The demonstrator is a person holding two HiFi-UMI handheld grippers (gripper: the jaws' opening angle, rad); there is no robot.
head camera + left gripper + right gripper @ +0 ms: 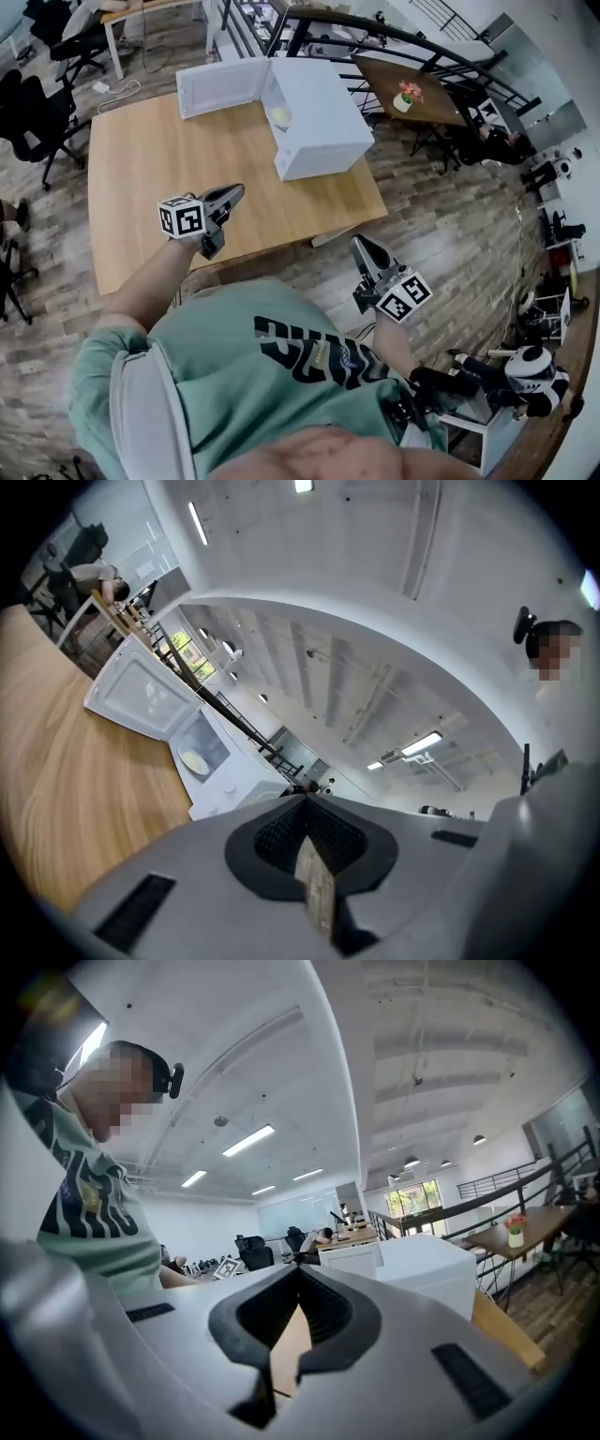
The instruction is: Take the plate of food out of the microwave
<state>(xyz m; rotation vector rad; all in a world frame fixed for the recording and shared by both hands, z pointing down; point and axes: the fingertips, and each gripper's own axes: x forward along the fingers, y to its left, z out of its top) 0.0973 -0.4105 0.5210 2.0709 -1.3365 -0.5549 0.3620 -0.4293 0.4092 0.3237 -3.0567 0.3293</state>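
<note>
Occupying microwave (323, 98), plate (280, 116) far from left hand-held gripper (234, 193), right hand-held gripper (360, 243); both clenched.

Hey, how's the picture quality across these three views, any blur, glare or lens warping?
Head view: sharp and evenly lit, though the fisheye bows the table edges. Left gripper view: heavy barrel warp, black corners, the table's grain looks slightly smeared, and the microwave is still readable. Right gripper view: ceiling lights and window are blown out, and the corners are dark.

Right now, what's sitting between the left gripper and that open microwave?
Nothing. In the head view, only bare wooden table separates the left gripper from the microwave, with the plate inside.
</note>
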